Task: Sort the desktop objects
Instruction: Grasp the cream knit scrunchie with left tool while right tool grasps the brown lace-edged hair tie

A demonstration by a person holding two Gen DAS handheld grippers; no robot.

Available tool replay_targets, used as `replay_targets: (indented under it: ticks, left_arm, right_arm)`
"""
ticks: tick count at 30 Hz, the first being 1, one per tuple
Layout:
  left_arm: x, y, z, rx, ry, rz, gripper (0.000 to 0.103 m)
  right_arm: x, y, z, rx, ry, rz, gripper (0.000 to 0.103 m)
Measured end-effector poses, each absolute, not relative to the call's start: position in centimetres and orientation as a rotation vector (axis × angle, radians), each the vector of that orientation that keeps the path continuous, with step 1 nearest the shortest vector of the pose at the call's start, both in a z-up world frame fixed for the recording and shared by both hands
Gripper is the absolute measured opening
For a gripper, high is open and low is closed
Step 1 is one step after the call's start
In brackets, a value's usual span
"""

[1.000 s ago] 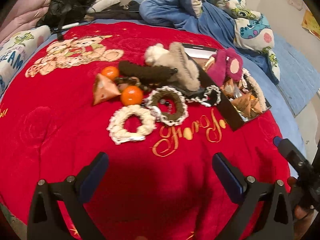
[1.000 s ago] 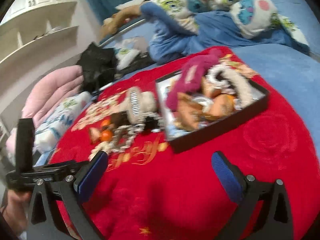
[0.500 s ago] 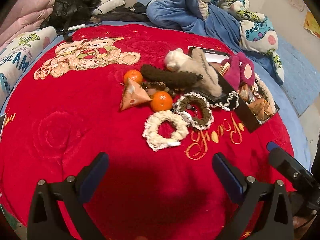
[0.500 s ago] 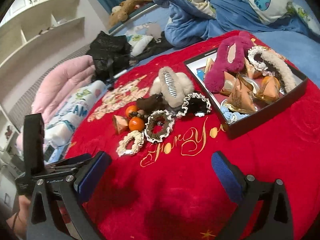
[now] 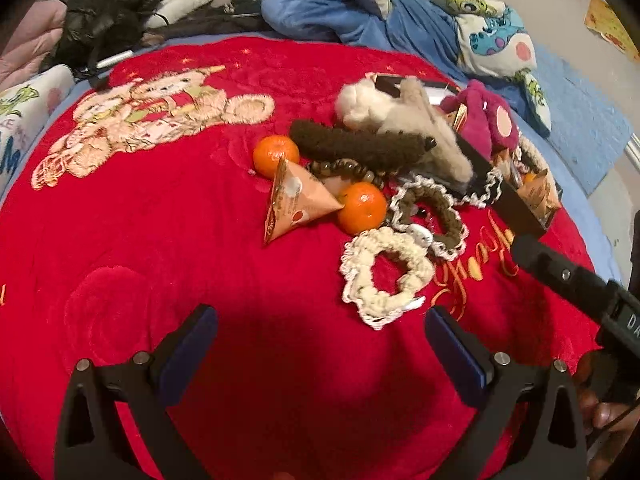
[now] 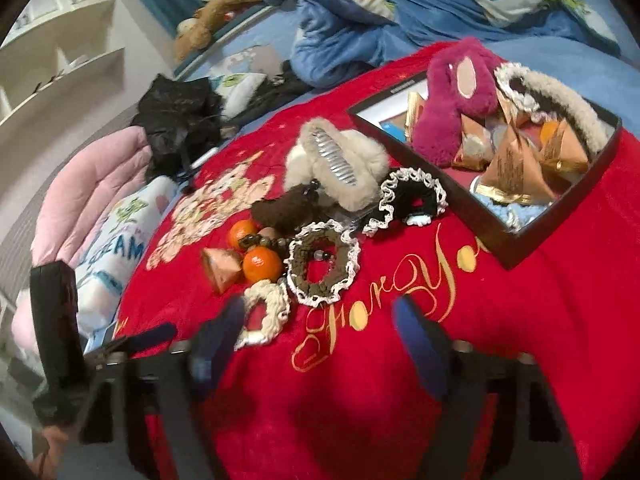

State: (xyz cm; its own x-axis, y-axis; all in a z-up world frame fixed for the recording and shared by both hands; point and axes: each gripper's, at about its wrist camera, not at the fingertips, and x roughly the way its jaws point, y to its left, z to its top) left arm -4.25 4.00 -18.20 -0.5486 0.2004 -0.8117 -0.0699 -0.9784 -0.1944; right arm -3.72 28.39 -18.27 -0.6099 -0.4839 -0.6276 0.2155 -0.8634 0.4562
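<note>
1. My left gripper [image 5: 320,344] hangs over the red blanket [image 5: 160,240], jaws spread wide with only bare cloth between them.
2. My right gripper [image 6: 316,340] has just been narrowing its jaws; they stand partly apart, blurred, nothing pressed between the pads. Its left finger overlaps the cream scrunchie [image 6: 266,316] in that view; I cannot tell whether they touch.
3. The unsorted pile lies mid-blanket: two tangerines [image 5: 361,211], a triangular orange packet [image 5: 294,202] between them, a brown-and-white scrunchie [image 5: 434,216], a dark bead bracelet [image 5: 344,170], a brown fuzzy clip [image 5: 360,144] and a beige fur claw clip [image 6: 340,160].
4. To the right, the black box [image 6: 560,216] holds a magenta plush piece [image 6: 452,108], more orange packets and a beige fur band.
5. Gold script on the blanket is only partly legible. A white pillow [image 6: 120,240] at far left shows blue letters ending "EAM".
</note>
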Motion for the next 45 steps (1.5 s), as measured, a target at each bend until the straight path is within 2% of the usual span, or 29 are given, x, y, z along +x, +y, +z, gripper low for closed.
replay_targets:
  ticks: [5,10,12,14,19,25,30,36,41,45]
  left_arm:
    - [-5.1,4.0,-18.8,-1.400,-0.267,2.641,0.103]
    - [-5.6,4.2,-19.6,-1.426,-0.243,2.669,0.103]
    - [-5.8,4.1,-19.8,-1.429,-0.248,2.674,0.103]
    - [-6.2,3.9,-20.1,-1.440,-0.250,2.682,0.103]
    - [-7.1,4.3,-20.8,-1.450,-0.212,2.704,0.103]
    - [-7.3,6.0,-22.2,-1.380,-0.008,2.800,0.103]
    - [-7.0,5.3,-22.5,-1.323,-0.078,2.798,0.103]
    - [-7.2,5.3,-22.6,-1.313,-0.072,2.799,0.103]
    - [-6.9,5.4,-22.7,-1.299,-0.072,2.800,0.103]
    - [-6.8,5.3,-22.6,-1.295,-0.075,2.802,0.103]
  right_arm:
    - [-4.1,27.0,-17.9,1.101,-0.406,-2.451,0.059]
    - [-4.9,26.5,-18.1,1.120,-0.347,-2.413,0.048]
    - [-5.4,26.1,-18.3,1.136,-0.321,-2.391,0.034]
    - [-5.9,25.6,-18.5,1.152,-0.278,-2.397,0.029]
    - [-7.3,25.3,-19.7,1.198,-0.250,-2.415,0.027]
    - [-9.2,25.7,-21.1,1.269,-0.236,-2.465,0.024]
    - [-9.8,26.2,-22.9,1.245,-0.332,-2.453,0.022]
    - [-10.1,27.2,-23.3,1.233,-0.421,-2.406,0.022]
    - [-10.0,26.2,-23.1,1.230,-0.317,-2.429,0.024]
    - [-10.1,25.9,-23.2,1.221,-0.319,-2.429,0.023]
